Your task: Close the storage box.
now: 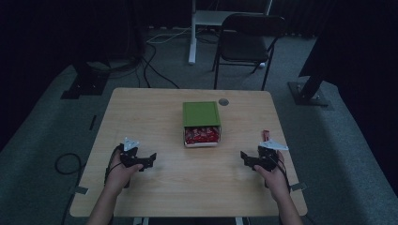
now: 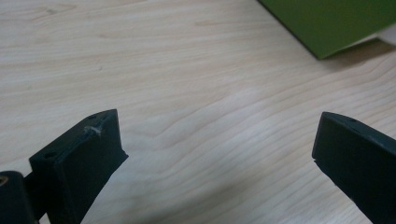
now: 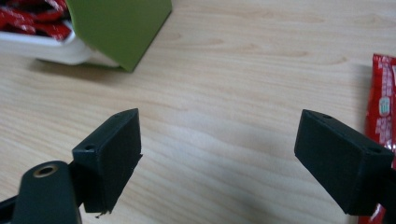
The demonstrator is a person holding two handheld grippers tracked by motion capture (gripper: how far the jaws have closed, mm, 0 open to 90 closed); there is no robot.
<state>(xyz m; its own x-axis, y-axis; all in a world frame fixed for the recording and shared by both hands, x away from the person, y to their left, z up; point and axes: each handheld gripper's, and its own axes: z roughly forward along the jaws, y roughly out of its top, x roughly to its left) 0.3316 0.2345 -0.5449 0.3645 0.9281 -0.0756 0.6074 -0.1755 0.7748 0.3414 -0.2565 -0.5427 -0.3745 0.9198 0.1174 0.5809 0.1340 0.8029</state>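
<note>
A white box (image 1: 202, 140) sits mid-table with its green lid (image 1: 201, 114) slid toward the far side, so its near part shows red packets (image 1: 202, 134) inside. Another red packet (image 3: 380, 116) lies on the table (image 1: 187, 187) just beside the right gripper (image 1: 247, 158). The right gripper and the left gripper (image 1: 148, 161) rest near the box, left and right of it, jaws spread wide and empty.

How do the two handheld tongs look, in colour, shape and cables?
Both the left tongs and the right tongs are black, each with two blocky, flat-faced jaws showing small screw holes. A grey three-cornered plate sits on top of each. A dark cable trails back from each along the forearm. The left jaw edge has a pale scuff. The forearms show no sleeves.
</note>
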